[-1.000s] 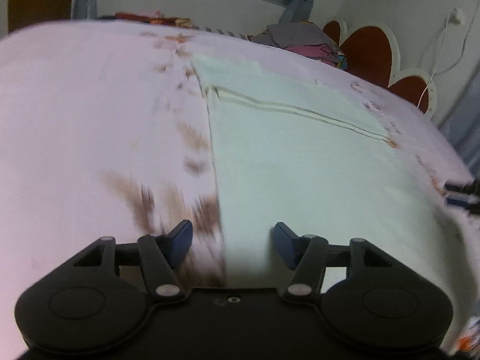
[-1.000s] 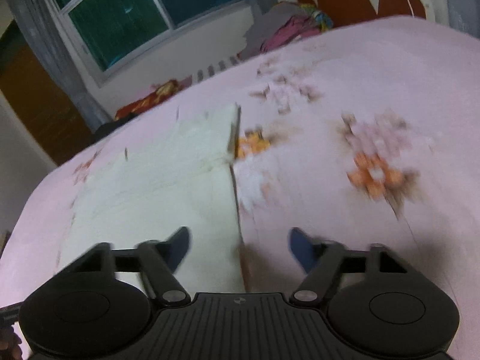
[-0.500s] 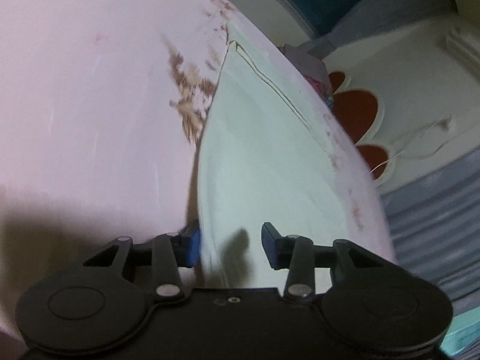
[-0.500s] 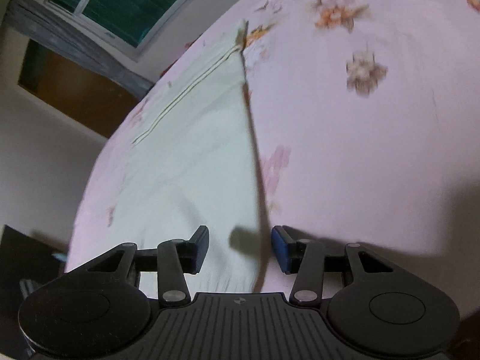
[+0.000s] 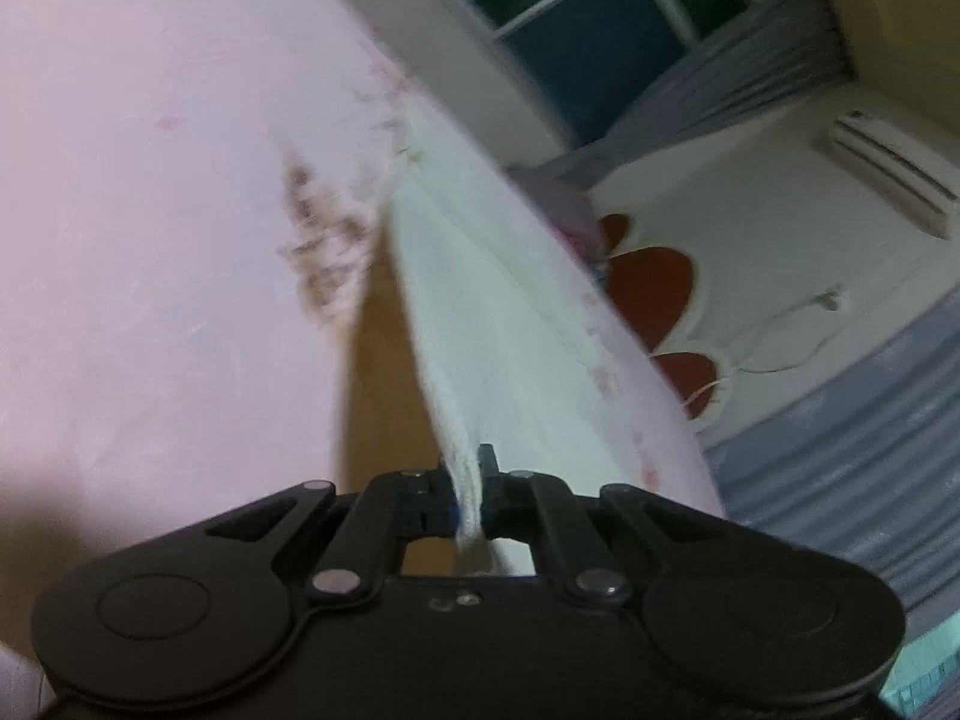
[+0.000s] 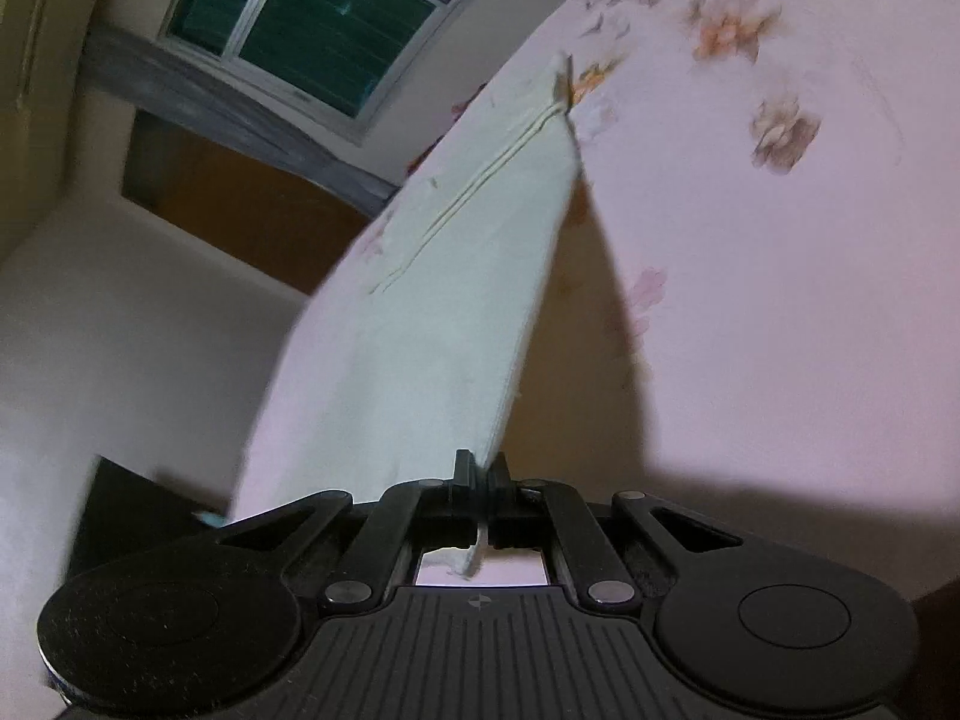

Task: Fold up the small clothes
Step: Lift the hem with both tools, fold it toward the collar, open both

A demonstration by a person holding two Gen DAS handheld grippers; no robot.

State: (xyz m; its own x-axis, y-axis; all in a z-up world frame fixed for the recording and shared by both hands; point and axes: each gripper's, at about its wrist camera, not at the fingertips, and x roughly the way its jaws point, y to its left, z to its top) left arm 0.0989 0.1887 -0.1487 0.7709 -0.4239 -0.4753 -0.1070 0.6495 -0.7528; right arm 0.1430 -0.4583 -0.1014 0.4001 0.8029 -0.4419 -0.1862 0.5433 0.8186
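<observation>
A pale mint-green garment [image 5: 480, 300] lies on a pink floral bed sheet [image 5: 150, 240]. My left gripper [image 5: 469, 483] is shut on the garment's near left corner, which is lifted off the sheet and casts a shadow. In the right wrist view my right gripper [image 6: 480, 480] is shut on the garment's [image 6: 456, 300] near right corner, also raised above the sheet [image 6: 780, 300]. A stitched seam runs across the garment's far part. The far end still rests on the bed.
A heart-shaped red and white headboard [image 5: 654, 282] stands beyond the bed, with a heap of clothes beside it. A window [image 6: 324, 18] with grey curtains and a brown door [image 6: 240, 204] are behind. An air conditioner [image 5: 888, 180] hangs on the wall.
Both grippers have closed on the garment's near corners, having been open around the edges half a second ago. The near edge has lifted off the sheet.
</observation>
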